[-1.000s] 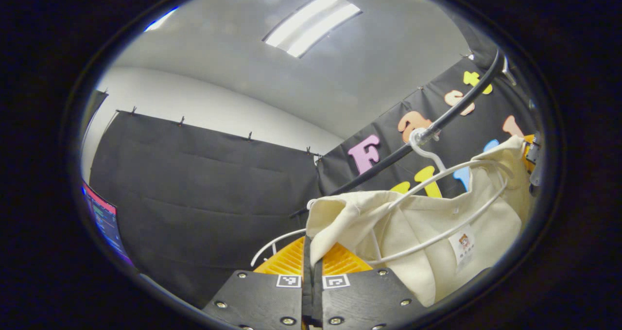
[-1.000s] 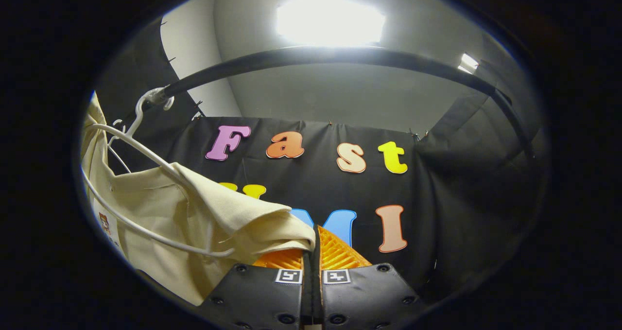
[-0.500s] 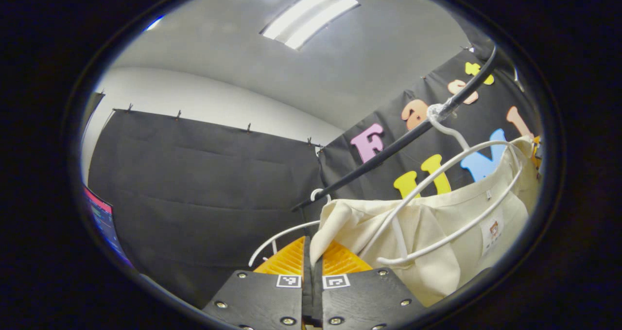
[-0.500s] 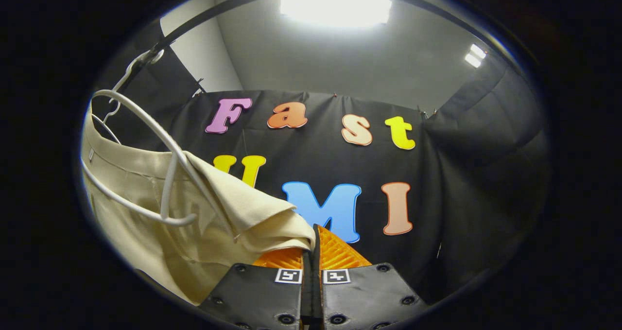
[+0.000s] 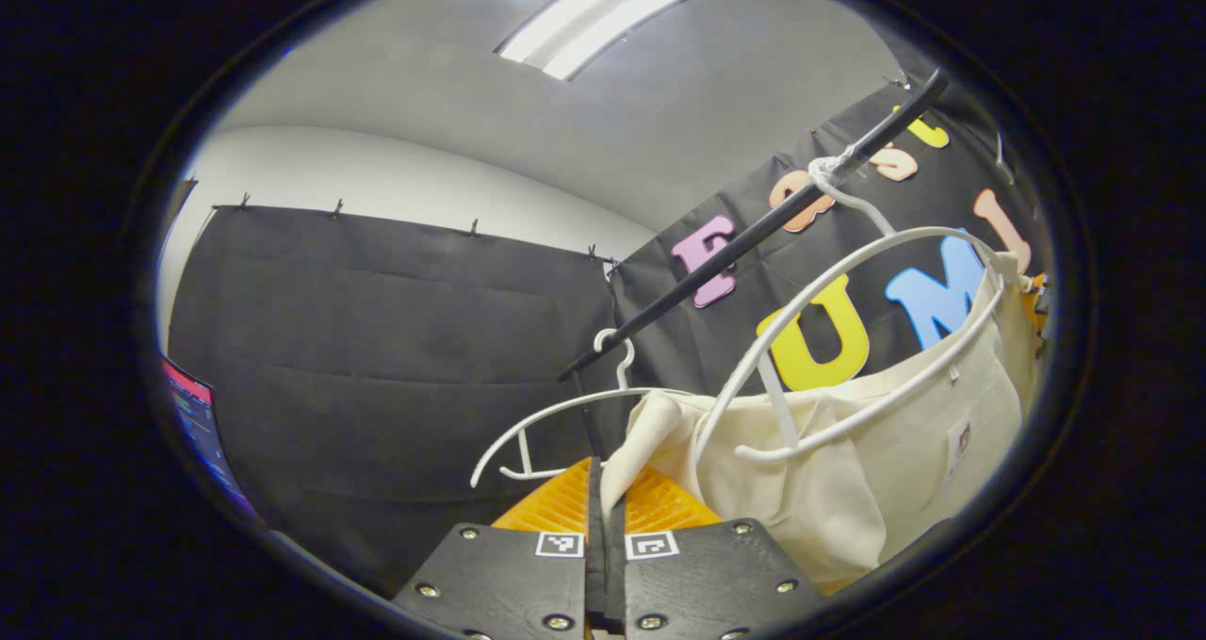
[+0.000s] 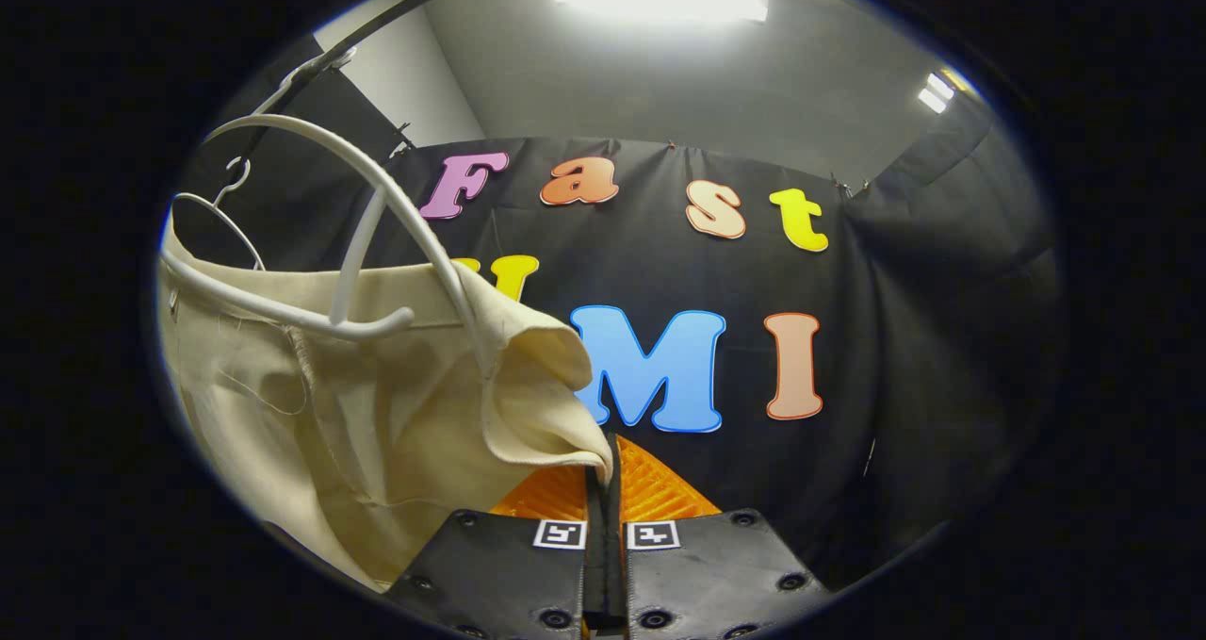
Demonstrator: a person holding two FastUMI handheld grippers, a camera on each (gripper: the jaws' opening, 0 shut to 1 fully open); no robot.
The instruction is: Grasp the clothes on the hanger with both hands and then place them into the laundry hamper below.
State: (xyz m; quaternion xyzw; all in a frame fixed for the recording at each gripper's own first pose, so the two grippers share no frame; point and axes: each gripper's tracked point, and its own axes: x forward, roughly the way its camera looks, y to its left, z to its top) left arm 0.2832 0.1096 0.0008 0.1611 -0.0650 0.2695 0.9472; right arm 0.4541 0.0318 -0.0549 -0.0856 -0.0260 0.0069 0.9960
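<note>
A cream garment [image 5: 848,470] hangs stretched between my two grippers. In the left gripper view my left gripper [image 5: 603,489] is shut on one shoulder corner of it. In the right gripper view my right gripper [image 6: 603,475] is shut on the other corner of the cream garment [image 6: 377,414]. The white hanger [image 5: 848,272] still hooks on the black rail [image 5: 754,235], and its loop stands bare above the cloth. Seen from the right, the white hanger [image 6: 377,188] arches over the garment's neckline.
A second, bare white hanger [image 5: 556,414] hangs on the same rail, left of the garment. Part of a lit screen [image 5: 193,423] shows at the far left edge. Ceiling lights shine overhead.
Both grippers have gone down with the garment. The cloth has slid off the hanger's shoulders, so the hanger and rail now sit higher in both views.
</note>
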